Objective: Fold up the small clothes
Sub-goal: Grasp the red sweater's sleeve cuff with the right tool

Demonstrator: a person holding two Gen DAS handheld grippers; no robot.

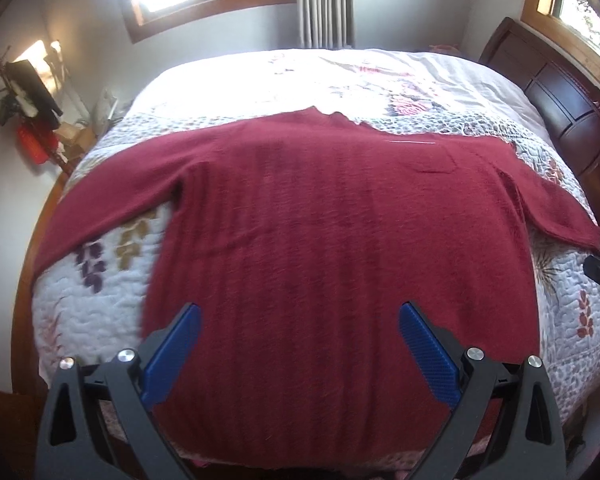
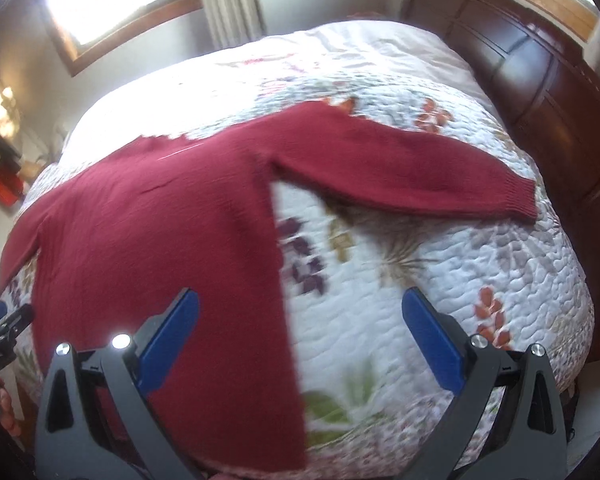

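We hold the left gripper [image 1: 300, 320] with its jaws spread wide and empty above the lower body of the red sweater [image 1: 300, 220]. Our right gripper [image 2: 300, 312] is equally wide, straddling the sweater's side edge. The sweater lies flat, sleeves spread, on the flowered quilt [image 2: 440, 280] of the bed.

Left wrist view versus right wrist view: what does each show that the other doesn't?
Only the left wrist view shows the dark red knitted sweater's whole body with both sleeves, and a wooden coat rack by the wall. Only the right wrist view shows the right sleeve's ribbed cuff clearly. Both show the floral quilted bedspread, the dark wooden headboard, and both open grippers, left and right, empty.
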